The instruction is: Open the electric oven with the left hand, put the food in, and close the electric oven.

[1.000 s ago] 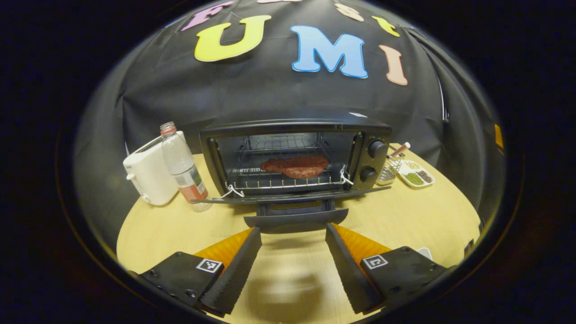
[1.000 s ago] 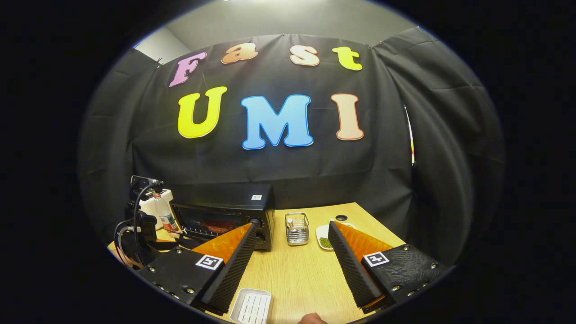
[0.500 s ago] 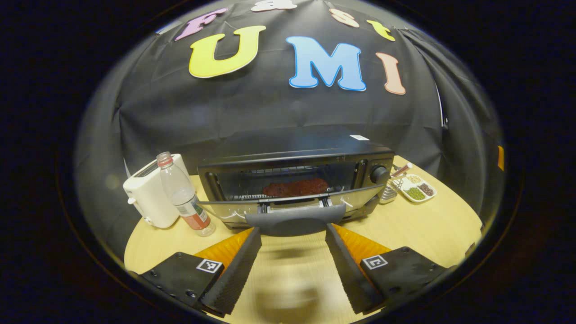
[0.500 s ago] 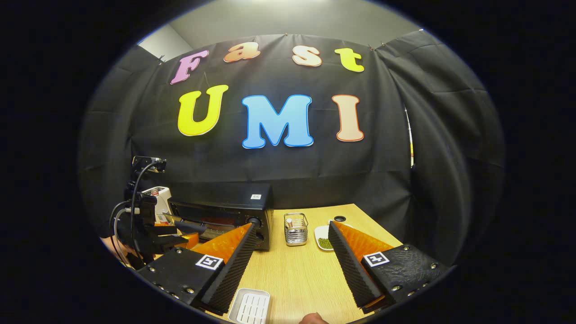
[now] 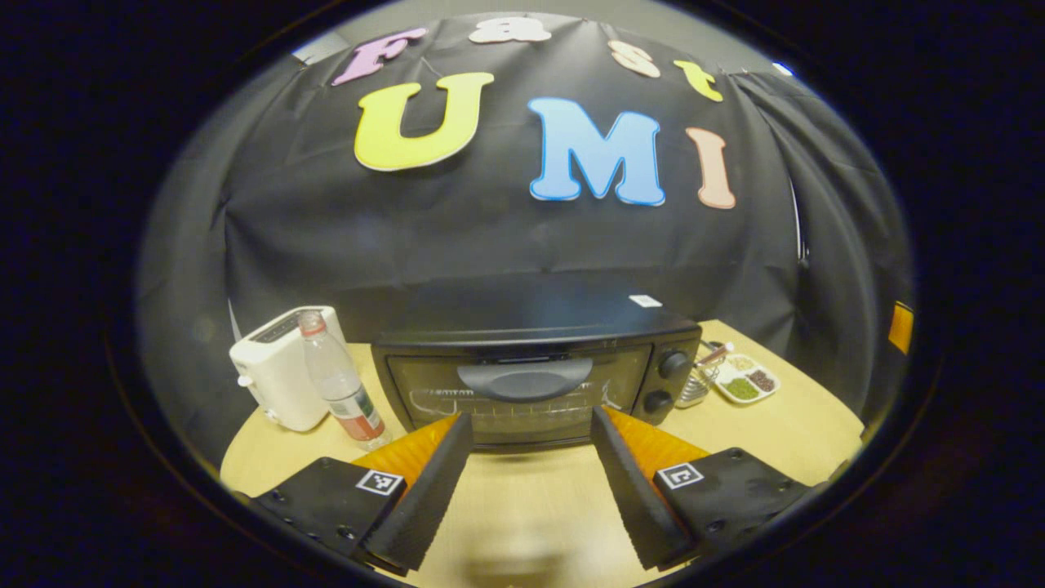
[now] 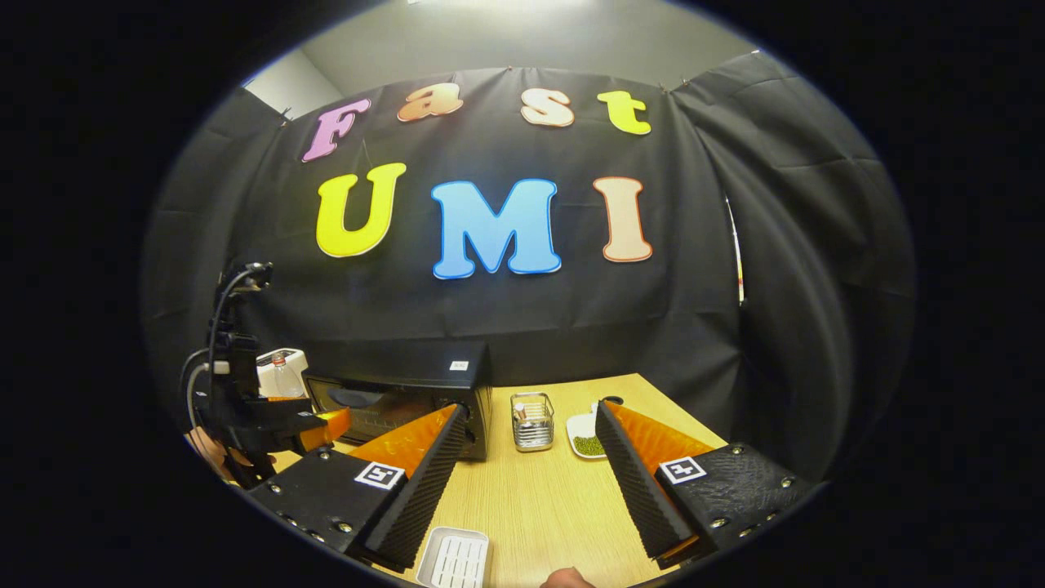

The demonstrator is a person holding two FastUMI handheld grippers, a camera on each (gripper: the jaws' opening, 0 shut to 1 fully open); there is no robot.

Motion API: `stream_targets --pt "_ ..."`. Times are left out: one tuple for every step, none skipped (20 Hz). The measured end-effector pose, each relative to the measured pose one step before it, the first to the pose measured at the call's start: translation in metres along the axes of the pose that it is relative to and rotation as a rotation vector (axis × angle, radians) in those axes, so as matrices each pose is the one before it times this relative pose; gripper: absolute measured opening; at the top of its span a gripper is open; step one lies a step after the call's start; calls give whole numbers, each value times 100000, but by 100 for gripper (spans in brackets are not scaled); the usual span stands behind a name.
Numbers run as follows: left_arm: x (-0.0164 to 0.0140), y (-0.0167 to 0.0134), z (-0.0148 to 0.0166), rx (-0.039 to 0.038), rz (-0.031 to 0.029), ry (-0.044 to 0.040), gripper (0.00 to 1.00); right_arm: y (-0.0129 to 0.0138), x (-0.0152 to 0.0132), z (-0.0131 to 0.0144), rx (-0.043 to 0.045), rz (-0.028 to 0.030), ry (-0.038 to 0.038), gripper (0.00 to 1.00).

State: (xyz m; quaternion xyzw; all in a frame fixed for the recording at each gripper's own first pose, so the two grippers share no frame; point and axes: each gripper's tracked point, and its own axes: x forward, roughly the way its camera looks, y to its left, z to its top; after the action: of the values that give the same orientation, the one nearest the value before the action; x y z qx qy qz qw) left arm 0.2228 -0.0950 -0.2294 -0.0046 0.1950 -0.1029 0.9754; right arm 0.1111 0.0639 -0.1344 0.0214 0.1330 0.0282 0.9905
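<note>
The black electric oven (image 5: 531,359) stands on the wooden table (image 5: 775,416) with its glass door up against the front, and the grey handle (image 5: 525,378) sits across the top of the door. Dark glass hides the food inside. My left gripper (image 5: 529,474) is open just in front of the door, holding nothing. In the right gripper view the oven (image 6: 400,392) is at the left with the left gripper (image 6: 269,412) before it. My right gripper (image 6: 526,482) hangs open and empty over the table.
A white toaster (image 5: 277,380) and a clear bottle (image 5: 339,392) stand left of the oven. A wire basket (image 6: 532,420) and a divided dish of spices (image 5: 743,382) sit to its right. A small white tray (image 6: 455,559) lies near the table's front edge.
The oven door swung up from flat open to shut, hiding the meat on the rack. My left gripper rose with it and stayed open. The right gripper hardly moved.
</note>
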Motion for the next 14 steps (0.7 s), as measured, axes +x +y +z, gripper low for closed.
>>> stream_targets --pt "-1412 -422 1061 -509 842 -2320 100 -140 -386 444 185 1633 -1037 98" --pt "-1599 -536 1148 -810 269 -2898 97 59 -396 366 221 2243 -880 98" --pt "-1528 -341 1206 -387 981 -2832 100 -84 -466 421 -152 1667 -844 98" --pt "-1585 -62 891 8 1625 -2370 97 -404 -599 553 -105 988 -1660 98" --pt "-1542 -197 852 93 1569 -1927 98 -230 -641 492 56 1547 -1280 98" --pt "-1714 -160 757 201 1344 -1932 100 -77 -800 367 -43 1759 -871 98" --pt "-1600 -121 735 210 1655 -2064 100 -164 -764 302 -410 1452 -698 98" --pt "-1667 -42 540 74 1466 -1828 100 -280 -712 250 -704 1234 -703 98" --pt "-1651 -141 470 339 1191 -1577 100 -265 -732 311 -636 1064 -586 98" --pt "-1504 185 537 373 1622 -1996 100 -94 -741 322 -564 1357 -711 98" --pt "-1424 -56 574 281 850 -2259 100 -173 -609 387 -537 946 -1052 98" --pt "-1500 160 585 89 1153 -1718 100 -198 -577 323 -661 360 -768 98" --pt "-1234 152 534 476 734 -1486 91 -193 -518 323 -420 -160 -686 98" --pt "-1071 52 257 1103 624 -1486 91 -1 -437 288 -82 62 -643 98"
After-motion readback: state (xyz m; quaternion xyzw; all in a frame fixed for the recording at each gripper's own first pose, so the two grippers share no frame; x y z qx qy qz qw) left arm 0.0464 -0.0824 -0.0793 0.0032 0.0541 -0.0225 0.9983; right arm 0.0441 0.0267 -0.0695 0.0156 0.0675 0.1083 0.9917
